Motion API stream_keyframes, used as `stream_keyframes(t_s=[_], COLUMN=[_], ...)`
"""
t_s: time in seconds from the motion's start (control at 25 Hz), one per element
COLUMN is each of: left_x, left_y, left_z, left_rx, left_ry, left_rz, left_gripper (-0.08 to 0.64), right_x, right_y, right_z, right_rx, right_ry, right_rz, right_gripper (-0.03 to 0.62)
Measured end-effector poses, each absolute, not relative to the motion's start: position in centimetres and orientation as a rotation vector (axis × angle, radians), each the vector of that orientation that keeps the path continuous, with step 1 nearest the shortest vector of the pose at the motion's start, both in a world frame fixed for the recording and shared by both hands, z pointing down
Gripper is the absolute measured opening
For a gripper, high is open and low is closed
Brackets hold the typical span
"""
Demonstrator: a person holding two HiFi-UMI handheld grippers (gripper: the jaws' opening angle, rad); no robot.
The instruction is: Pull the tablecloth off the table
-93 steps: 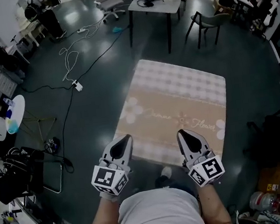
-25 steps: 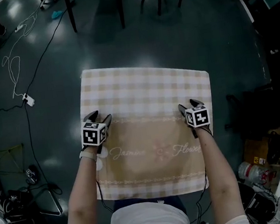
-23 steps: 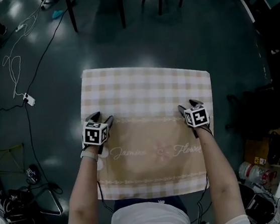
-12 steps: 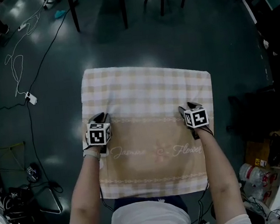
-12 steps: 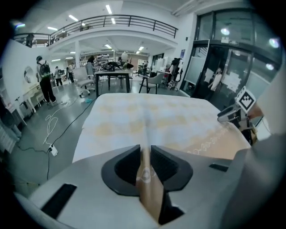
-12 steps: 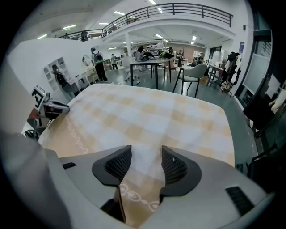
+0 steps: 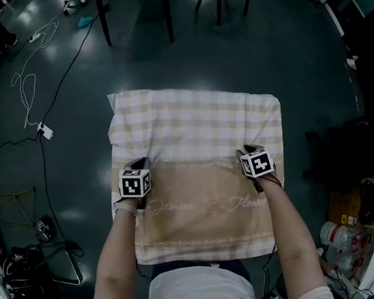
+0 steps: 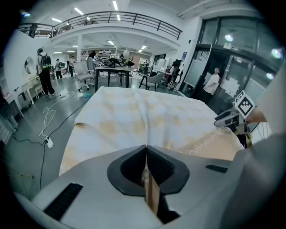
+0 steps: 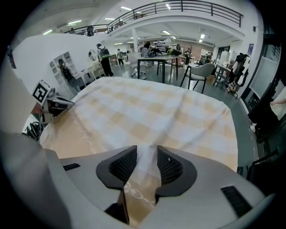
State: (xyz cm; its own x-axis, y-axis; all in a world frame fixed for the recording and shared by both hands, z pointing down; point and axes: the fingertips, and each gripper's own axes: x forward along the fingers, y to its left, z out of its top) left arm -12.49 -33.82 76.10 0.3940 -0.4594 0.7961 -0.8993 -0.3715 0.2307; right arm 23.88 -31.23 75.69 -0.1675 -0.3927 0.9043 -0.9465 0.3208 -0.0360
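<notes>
Nearest, the left gripper view shows the left gripper point(image 8: 146, 152) with its jaws clamped flat together on a thin fold of the tablecloth point(image 7: 198, 127) – a detail the head view cannot give, since the marker cube covers the tips there. The right gripper view shows the right gripper point(image 9: 146, 154) with its jaws closing on a raised ridge of the same cloth; the ridge seems to fill the gap and touch both pads, though the contact is hard to judge.

From above, both grippers sit on the cloth about halfway across it, the left one near its left edge, the right one near its right edge. The cloth is spread over the table and hides it, with creases running from the right gripper toward the far right corner.

Farther off, a power strip point(image 7: 45, 131) with trailing cables lies on the dark floor – and only the gripper views show a desk point(image 8: 111, 70), people and a railed balcony beyond.
</notes>
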Motion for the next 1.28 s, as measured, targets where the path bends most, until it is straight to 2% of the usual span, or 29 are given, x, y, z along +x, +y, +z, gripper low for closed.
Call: stream_keyframes(t_s=[0.44,1.28], left_x=[-10.5,-8.9], left_y=[-31.9,-18.4], left_z=[75.0,76.3], left_rx=[1.975,1.984], left_ry=[-1.109,-1.071], left_rz=[0.835,0.843], left_gripper=[0.012,0.012], right_x=[22.8,19.2], right_y=[-30.2,-17.5], right_z=[74.2,75.8], right_rx=[1.149,1.110], right_ry=[-1.730,-1.819], right_rz=[0.785,0.801], right_gripper=[0.097,0.056])
